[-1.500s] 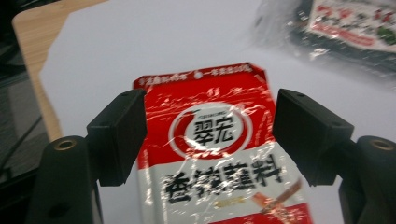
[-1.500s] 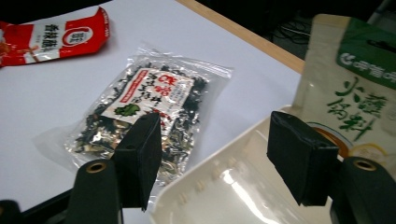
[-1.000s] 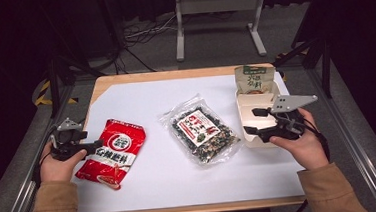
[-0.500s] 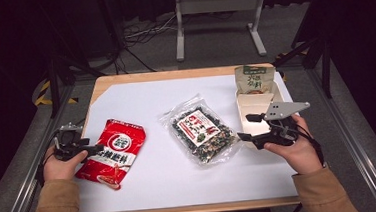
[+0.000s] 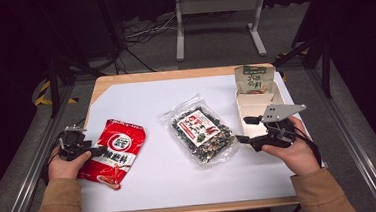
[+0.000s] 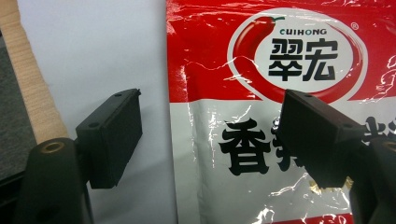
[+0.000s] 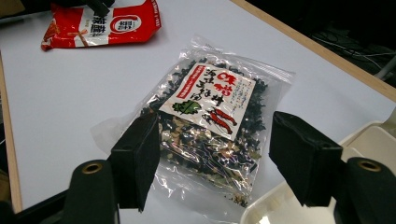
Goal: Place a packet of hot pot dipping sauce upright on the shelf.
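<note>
Slid lower and toward frame centre over the last second, the right claw (image 5: 245, 130), off the white tray (image 5: 254, 104) and now at the right edge of the clear bag of dark dried mix (image 5: 201, 134). Dropped lower along the left table edge too, the left claw (image 5: 98, 150), now against the left side of the red and white pouch (image 5: 114, 152).

Right claw released, jaws spread wide in the right gripper view, the clear bag (image 7: 210, 126) lying flat on the white table (image 7: 65, 102) between and beyond them. Held by a hand (image 5: 295, 151) at lower right of the high view, grey three-cornered plate on top. Corner of the white tray (image 7: 373, 140) at lower right of the right gripper view, just beside the bag. Red and white pouch (image 7: 100, 23) at upper left of that view, well apart from the bag.

Left claw released as well, jaws wide apart in the left gripper view: left jaw over bare white table (image 6: 93, 56), right jaw over the pouch (image 6: 280, 93), pouch edge running between them. Cannot tell whether either jaw touches the pouch. Held by a hand (image 5: 66, 165) at lower left of the high view.

Green and tan packet (image 5: 254, 79) standing at the far end of the tray, upper right of the table (image 5: 140, 97). Clear bag at table centre, pouch left of it, apart.
</note>
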### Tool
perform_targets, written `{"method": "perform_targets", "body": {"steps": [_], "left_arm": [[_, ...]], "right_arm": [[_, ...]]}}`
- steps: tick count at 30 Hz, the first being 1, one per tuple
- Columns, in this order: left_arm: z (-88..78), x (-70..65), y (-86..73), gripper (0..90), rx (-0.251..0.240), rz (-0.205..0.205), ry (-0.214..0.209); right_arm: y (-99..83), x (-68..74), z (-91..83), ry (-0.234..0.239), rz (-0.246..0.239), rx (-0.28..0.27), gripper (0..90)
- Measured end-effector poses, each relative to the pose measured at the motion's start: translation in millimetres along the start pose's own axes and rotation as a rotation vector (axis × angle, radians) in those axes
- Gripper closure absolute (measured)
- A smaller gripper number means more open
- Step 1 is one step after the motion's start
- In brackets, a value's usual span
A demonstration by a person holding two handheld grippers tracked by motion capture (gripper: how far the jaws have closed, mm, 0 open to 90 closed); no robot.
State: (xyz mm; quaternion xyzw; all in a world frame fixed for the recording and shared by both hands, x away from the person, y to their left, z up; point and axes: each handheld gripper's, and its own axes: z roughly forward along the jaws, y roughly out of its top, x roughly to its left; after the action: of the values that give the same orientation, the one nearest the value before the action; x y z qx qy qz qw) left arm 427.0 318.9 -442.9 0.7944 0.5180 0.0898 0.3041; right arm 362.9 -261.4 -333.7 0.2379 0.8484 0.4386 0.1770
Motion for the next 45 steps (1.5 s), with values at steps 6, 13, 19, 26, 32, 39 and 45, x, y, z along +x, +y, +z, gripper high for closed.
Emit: {"method": "perform_targets", "body": {"steps": [6, 13, 19, 26, 32, 39, 45], "left_arm": [[1.2, -8.2, -1.0, 34.3, -0.011, 0.041, -0.004], [0.1, -12.6, -5.8, 55.9, -0.065, 0.06, 0.039], [0.9, -24.5, -3.8, 76.5, -0.046, 0.106, 0.092], [0.3, -25.3, -3.5, 82.5, -0.045, 0.091, 0.089], [-2.6, -24.3, -2.0, 85.6, -0.047, 0.068, 0.078], [-8.8, -21.6, -0.4, 86.5, -0.056, 0.058, 0.053], [-31.3, -25.1, 0.1, 86.7, -0.139, 0.057, 0.038]], "right_arm": [[-1.3, 1.2, 3.2, 0.003, -0.006, 0.005, 33.3], [1.4, 5.0, 5.3, -0.02, -0.03, 0.002, 35.4], [3.4, 7.0, 5.7, -0.017, -0.033, -0.005, 35.3], [3.2, 7.6, 8.0, -0.012, -0.038, -0.001, 35.3], [3.5, 9.3, 9.6, -0.005, -0.042, 0.0, 35.3], [4.4, 12.7, 12.6, 0.003, -0.055, -0.01, 42.0], [8.1, 20.3, 19.6, 0.042, -0.05, -0.02, 48.8]]}}
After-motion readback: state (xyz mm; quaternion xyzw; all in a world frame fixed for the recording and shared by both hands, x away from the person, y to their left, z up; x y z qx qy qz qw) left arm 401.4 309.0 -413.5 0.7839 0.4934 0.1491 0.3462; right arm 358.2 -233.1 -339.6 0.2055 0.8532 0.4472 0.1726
